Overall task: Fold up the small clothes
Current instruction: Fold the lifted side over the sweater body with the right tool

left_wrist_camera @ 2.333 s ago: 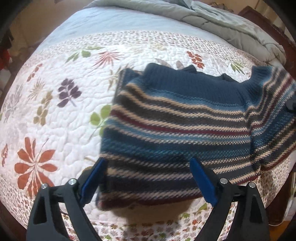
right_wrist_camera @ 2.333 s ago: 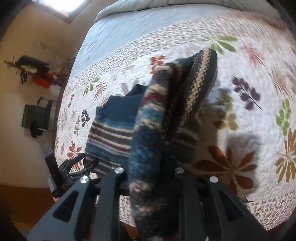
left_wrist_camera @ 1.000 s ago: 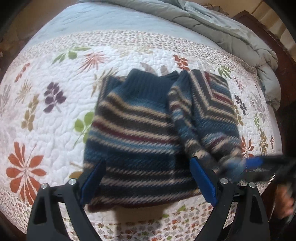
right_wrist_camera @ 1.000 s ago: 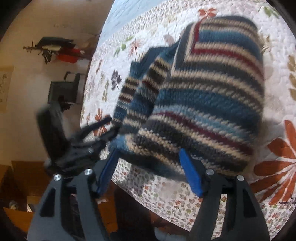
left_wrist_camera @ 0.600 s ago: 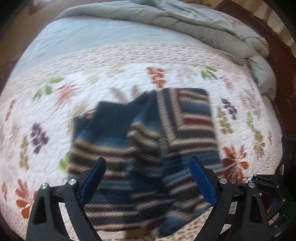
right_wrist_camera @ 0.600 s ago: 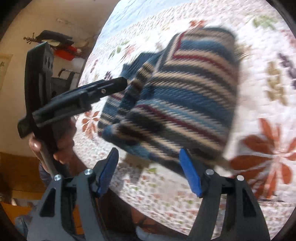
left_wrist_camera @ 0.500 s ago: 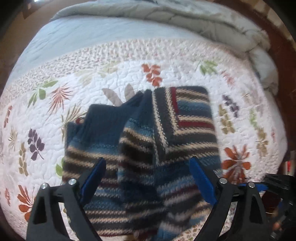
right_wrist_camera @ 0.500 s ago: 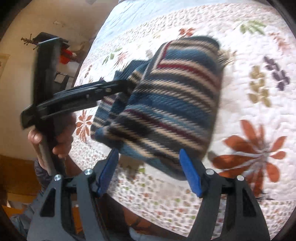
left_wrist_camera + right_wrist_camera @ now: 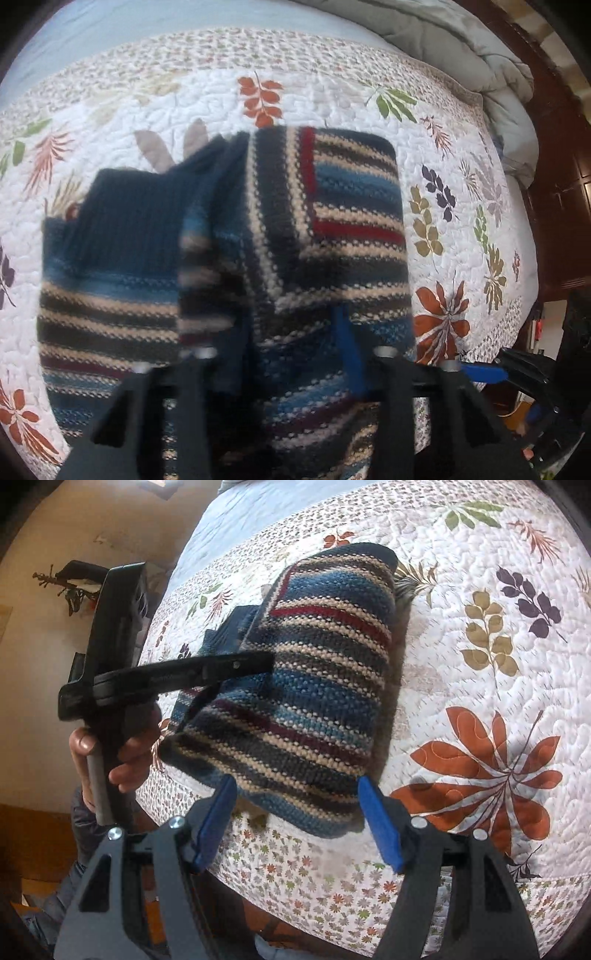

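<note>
On the quilt [image 9: 480, 602], near its front edge, the sweater [image 9: 317, 686] lies partly folded, one striped side doubled over the navy body, its hem toward the edge and its collar toward the far side; my left gripper [image 9: 291, 350] points steeply down over the hem, its jaws closing with a fold of the sweater between them, though motion blur there keeps me from telling whether the blue pads already press the knit; in my right wrist view the same gripper's black fingers [image 9: 207, 670] reach across the sweater's left part, and my left hand [image 9: 110, 749] wraps the handle just off the quilt's edge; my right gripper [image 9: 295, 819] hovers at the front edge with its jaws standing wide and empty, the blue pads on either side of the sweater's near corner without touching it; leaf prints in rust, olive and purple cover the quilt to the right of the sweater; a grey duvet [image 9: 461, 48] is bunched along the far right corner of the bed.
</note>
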`<act>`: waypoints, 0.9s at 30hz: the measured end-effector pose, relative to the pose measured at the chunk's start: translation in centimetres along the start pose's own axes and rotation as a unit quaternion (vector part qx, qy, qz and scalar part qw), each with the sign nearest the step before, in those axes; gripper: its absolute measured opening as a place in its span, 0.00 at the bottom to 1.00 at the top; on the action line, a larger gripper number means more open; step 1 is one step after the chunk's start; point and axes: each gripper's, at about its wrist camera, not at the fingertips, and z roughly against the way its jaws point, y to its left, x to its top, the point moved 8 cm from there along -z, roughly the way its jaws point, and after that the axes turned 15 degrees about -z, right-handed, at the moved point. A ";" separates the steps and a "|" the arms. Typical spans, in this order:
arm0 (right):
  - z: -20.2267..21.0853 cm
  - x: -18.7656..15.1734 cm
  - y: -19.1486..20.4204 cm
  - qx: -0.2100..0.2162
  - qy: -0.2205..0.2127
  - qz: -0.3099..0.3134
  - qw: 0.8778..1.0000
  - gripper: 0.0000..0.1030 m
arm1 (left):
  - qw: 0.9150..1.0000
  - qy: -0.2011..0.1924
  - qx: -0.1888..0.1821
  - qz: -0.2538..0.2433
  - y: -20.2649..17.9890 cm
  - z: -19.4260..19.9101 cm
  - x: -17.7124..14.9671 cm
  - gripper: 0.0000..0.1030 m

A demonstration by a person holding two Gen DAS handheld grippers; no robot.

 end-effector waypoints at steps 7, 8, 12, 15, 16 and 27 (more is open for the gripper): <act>0.3 0.5 0.6 -0.010 -0.007 0.012 1.000 0.67 | 0.998 -0.054 0.013 0.014 -0.3 3.9 -0.5 0.14; 0.3 0.6 0.6 -0.010 -0.008 0.012 1.000 0.67 | 0.998 -0.063 0.014 0.014 -0.1 4.6 -0.4 0.14; 0.0 0.6 0.5 -0.009 -0.005 0.007 1.000 0.67 | 0.994 -0.100 0.041 0.011 1.7 8.5 -0.8 0.14; -0.5 0.5 0.5 -0.012 -0.002 0.009 1.000 0.67 | 0.995 -0.073 0.066 0.033 5.3 7.1 -2.7 0.14; -0.8 0.5 0.6 -0.012 -0.001 0.010 1.000 0.67 | 0.995 -0.059 0.065 0.044 6.3 6.1 -3.3 0.14; -2.8 0.3 2.7 -0.019 0.011 0.034 0.999 0.67 | 0.990 -0.048 0.131 0.016 7.6 5.4 -4.2 0.48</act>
